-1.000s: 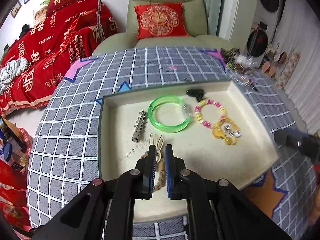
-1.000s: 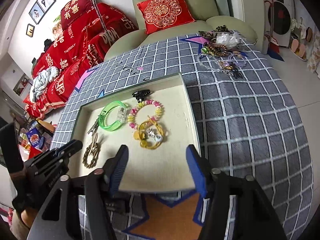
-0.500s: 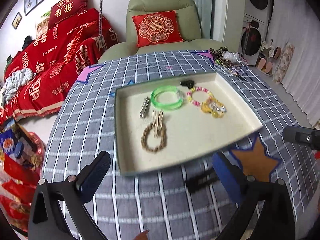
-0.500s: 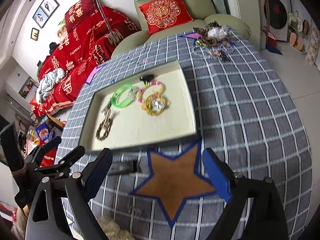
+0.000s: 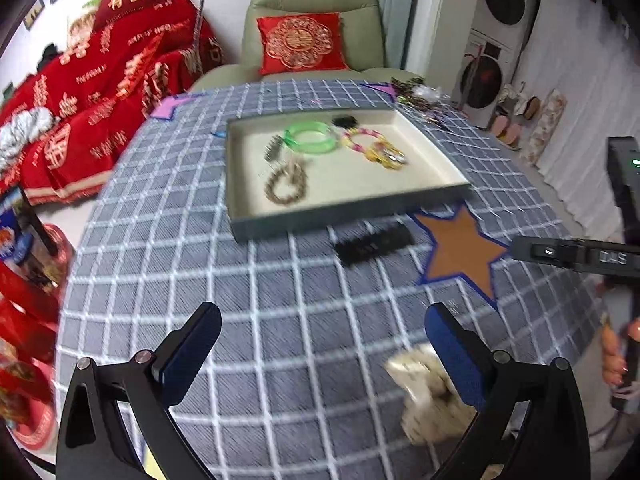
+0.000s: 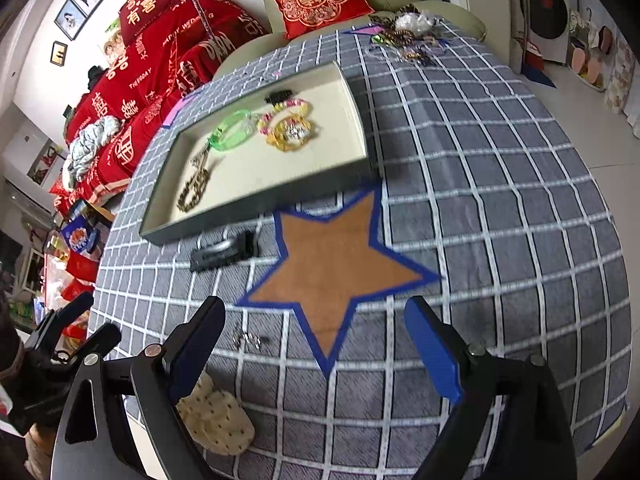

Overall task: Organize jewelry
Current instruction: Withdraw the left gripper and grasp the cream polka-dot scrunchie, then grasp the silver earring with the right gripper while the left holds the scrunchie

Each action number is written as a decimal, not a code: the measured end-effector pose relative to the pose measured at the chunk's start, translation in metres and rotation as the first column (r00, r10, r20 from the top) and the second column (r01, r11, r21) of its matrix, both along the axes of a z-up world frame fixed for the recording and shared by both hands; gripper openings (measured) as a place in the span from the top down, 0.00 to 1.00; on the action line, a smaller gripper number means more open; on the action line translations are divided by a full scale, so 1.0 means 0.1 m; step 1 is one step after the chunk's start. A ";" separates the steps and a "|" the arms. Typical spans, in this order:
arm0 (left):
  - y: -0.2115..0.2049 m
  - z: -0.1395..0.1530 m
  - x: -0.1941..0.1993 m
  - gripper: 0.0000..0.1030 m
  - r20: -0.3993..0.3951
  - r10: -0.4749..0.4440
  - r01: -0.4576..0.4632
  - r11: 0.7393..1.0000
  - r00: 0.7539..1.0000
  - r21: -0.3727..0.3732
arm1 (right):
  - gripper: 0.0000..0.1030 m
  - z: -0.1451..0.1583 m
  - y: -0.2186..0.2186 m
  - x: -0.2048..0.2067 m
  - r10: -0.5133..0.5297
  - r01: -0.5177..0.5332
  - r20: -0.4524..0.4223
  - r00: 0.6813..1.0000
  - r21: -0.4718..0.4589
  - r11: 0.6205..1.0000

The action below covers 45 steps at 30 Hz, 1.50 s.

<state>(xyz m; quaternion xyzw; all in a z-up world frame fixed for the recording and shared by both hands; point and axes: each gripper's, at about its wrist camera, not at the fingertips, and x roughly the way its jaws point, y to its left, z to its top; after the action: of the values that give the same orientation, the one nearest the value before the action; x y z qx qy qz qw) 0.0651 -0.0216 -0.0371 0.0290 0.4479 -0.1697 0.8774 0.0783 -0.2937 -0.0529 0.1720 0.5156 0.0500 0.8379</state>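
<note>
Two grippers hang over the checked grey worktop [image 6: 500, 208], both with jaws spread wide and nothing between them: the left gripper [image 5: 322, 350] and the right gripper [image 6: 314, 344].

The landmark is the shallow cream-lined tray [image 6: 356, 112]. Inside it lie a green bangle [image 5: 310, 141], a pink-and-yellow bead bracelet [image 5: 362, 138] beside it, a yellow charm bracelet [image 5: 386, 155] touching the bead bracelet on its near side, a brown bead bracelet [image 5: 286, 188] toward the tray's near left, a metal hair clip [image 5: 273, 148] left of the bangle, and a small black clip [image 5: 345, 121] near the far wall. Just outside the tray's near edge a black comb-like clip [image 6: 224, 252] lies on the cloth, and next to it, right of that corner, an orange star [image 6: 332, 264] edged in blue. Nearer than the star sit a few small silver pieces [image 6: 248, 340], possibly earrings; the blur leaves that unsure. A cream dotted pouch [image 6: 216, 416] rests closer still, at the worktop's near side. Beyond the tray's far right corner sits a tangled heap of other jewelry [image 6: 408, 34].

Behind the tray, red bedding [image 6: 152, 64] carries Chinese characters and the words "THURSDAY" and "HAPPY WEDDING". A red cushion [image 5: 302, 44] with a gold emblem leans on the green armchair [image 5: 316, 0].
</note>
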 end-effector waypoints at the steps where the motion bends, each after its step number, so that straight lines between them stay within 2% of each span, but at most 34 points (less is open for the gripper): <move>1: -0.01 -0.01 -0.04 0.00 -0.006 -0.010 0.010 1.000 1.000 -0.002 | 0.10 -0.02 0.01 -0.03 0.002 -0.002 -0.004 1.000 -0.004 1.000; 8: -0.21 -0.16 -0.35 0.00 -0.030 -0.088 0.089 0.996 0.996 0.026 | 0.10 -0.08 0.12 -0.08 0.046 -0.047 -0.019 0.999 -0.047 0.998; 17: -0.34 -0.31 -0.41 0.00 -0.051 -0.097 0.099 0.995 0.994 0.030 | 0.10 -0.15 0.37 -0.08 0.139 -0.142 -0.033 0.990 -0.110 0.984; 18: -0.36 -0.33 -0.42 0.08 -0.052 -0.102 0.104 0.994 0.993 0.036 | 0.10 -0.17 0.40 -0.07 0.149 -0.152 -0.039 0.988 -0.112 0.982; 20: -0.40 -0.37 -0.40 0.10 -0.068 -0.107 0.110 0.993 0.992 0.043 | 0.10 -0.21 0.44 -0.06 0.160 -0.164 -0.048 0.986 -0.118 0.979; 22: -0.43 -0.41 -0.40 0.21 -0.077 -0.112 0.115 0.993 0.991 0.039 | 0.11 -0.23 0.48 -0.06 0.168 -0.174 -0.054 0.984 -0.120 0.977; 24: -0.46 -0.45 -0.39 0.24 -0.092 -0.116 0.121 0.992 0.989 0.044 | 0.11 -0.25 0.50 -0.05 0.173 -0.179 -0.058 0.983 -0.120 0.977; 25: -0.46 -0.47 -0.39 0.29 -0.093 -0.114 0.119 0.992 0.989 0.044 | 0.12 -0.26 0.51 -0.05 0.177 -0.183 -0.061 0.982 -0.119 0.976; 26: -0.46 -0.48 -0.40 0.36 -0.094 -0.115 0.119 0.992 0.989 0.044 | 0.13 -0.26 0.52 -0.04 0.180 -0.186 -0.063 0.982 -0.120 0.975; 28: -0.46 -0.53 -0.38 0.58 -0.117 -0.120 0.126 0.991 0.986 0.041 | 0.16 -0.28 0.54 -0.03 0.187 -0.194 -0.069 0.980 -0.125 0.973; 29: -0.45 -0.56 -0.38 0.60 -0.122 -0.119 0.125 0.991 0.985 0.039 | 0.18 -0.30 0.55 -0.02 0.187 -0.195 -0.072 0.980 -0.126 0.973; 31: -0.42 -0.55 -0.40 0.72 -0.106 -0.116 0.122 0.991 0.988 0.048 | 0.22 -0.32 0.57 0.00 0.190 -0.199 -0.082 0.978 -0.125 0.972; 34: -0.34 -0.55 -0.39 0.72 -0.104 -0.097 0.102 0.994 0.990 0.048 | 0.27 -0.37 0.64 0.00 0.206 -0.216 -0.092 0.974 -0.125 0.968; 40: -0.10 -0.54 -0.37 0.72 -0.102 -0.036 0.041 0.998 0.994 0.046 | 0.32 -0.38 0.91 -0.05 0.271 -0.283 -0.083 0.959 -0.218 0.934; 42: -0.03 -0.53 -0.36 0.72 -0.102 -0.016 0.020 0.999 0.995 0.043 | 0.36 -0.39 1.03 -0.07 0.296 -0.306 -0.081 0.952 -0.270 0.913; 45: 0.04 -0.52 -0.36 0.72 -0.102 -0.001 0.004 1.000 0.995 0.031 | 0.51 -0.39 1.16 -0.11 0.331 -0.335 -0.072 0.941 -0.340 0.878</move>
<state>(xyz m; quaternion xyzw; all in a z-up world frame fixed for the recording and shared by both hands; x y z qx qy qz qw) 0.0291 -0.0172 -0.0891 0.0345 0.4946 -0.1651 0.8526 0.0669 -0.1774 -0.0919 -0.0697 0.5431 0.1004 0.8307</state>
